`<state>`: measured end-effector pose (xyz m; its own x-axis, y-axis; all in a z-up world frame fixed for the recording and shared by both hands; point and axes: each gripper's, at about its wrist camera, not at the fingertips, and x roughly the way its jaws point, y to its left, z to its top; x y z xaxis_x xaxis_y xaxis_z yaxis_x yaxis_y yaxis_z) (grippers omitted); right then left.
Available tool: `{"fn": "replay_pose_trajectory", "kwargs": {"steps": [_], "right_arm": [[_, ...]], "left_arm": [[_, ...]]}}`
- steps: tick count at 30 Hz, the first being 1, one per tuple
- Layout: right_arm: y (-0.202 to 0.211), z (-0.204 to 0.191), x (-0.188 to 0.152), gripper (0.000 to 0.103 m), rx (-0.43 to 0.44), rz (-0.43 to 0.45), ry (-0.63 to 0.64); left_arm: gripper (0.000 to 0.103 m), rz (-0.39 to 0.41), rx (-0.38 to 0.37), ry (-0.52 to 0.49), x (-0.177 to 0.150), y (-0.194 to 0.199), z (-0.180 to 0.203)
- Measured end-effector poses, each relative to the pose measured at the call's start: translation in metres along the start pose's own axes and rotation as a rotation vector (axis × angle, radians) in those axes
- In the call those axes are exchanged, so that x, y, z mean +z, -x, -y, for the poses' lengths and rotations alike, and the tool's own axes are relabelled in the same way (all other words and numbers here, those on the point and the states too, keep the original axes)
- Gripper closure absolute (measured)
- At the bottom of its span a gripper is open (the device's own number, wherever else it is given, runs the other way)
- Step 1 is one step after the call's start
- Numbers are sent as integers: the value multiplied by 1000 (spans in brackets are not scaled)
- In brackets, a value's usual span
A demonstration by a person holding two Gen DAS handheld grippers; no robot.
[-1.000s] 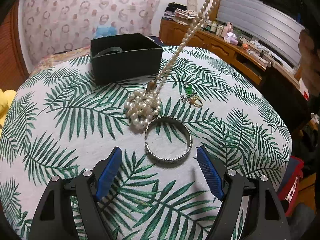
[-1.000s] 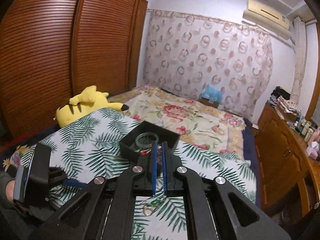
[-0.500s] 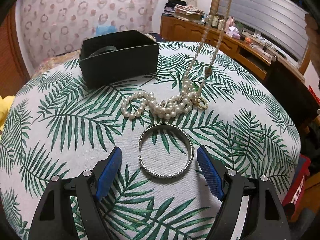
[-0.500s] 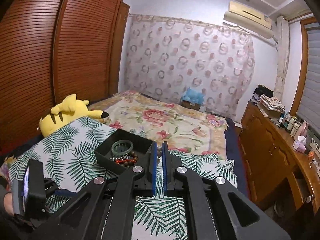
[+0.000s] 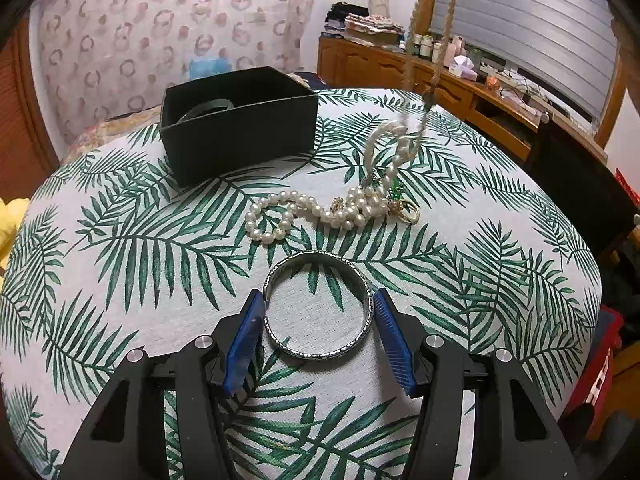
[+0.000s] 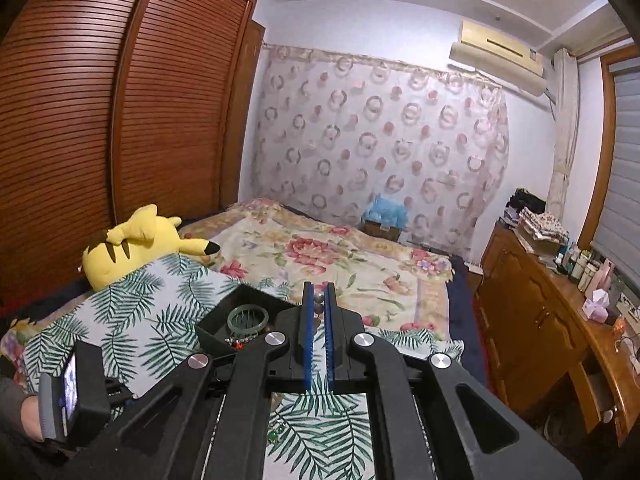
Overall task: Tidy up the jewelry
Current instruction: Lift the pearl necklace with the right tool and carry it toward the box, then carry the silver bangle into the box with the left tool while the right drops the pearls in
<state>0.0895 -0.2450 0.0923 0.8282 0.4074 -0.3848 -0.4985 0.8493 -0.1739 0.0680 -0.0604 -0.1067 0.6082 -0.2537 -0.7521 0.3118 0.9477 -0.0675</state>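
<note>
A silver cuff bracelet lies on the palm-print tablecloth, between the blue pads of my left gripper, which is open and closely flanks it. A pearl necklace lies partly on the cloth and rises as a blurred strand to the top of the left wrist view. My right gripper is high above the table, shut on the pearl strand. A black box at the back holds a green bangle. A gold ring and green charm lie by the pearls.
A yellow plush toy lies on the floral bed beyond the table. A wooden dresser with bottles stands at the right. The left gripper's body shows at lower left in the right wrist view.
My left gripper has moved forward and its jaws have narrowed around the silver cuff. My right gripper has lifted the pearl strand higher, dragging the pearls rightward across the cloth.
</note>
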Motion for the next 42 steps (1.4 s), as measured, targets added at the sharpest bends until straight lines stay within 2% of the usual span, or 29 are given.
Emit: {"fn": "replay_pose_trajectory", "kwargs": {"steps": [7,13,22,29,42], "right_arm": [[15,-3,21,98,-9,31,33],[8,-1,18,98,-1,9,23],[-20,-3,17,98,48,-9,19],[-47,-3,33,98,83,-1,27],[-93,8,67,97,139,16,12]], "left_arm": [[49,32,0,5,3,9,-3],[49,83,-4,7,13,28,-8],[49,160,1,-2,51,48,-26],[49,194,13,14,81,52,-47],[49,181,25,37,120,31,-74]]}}
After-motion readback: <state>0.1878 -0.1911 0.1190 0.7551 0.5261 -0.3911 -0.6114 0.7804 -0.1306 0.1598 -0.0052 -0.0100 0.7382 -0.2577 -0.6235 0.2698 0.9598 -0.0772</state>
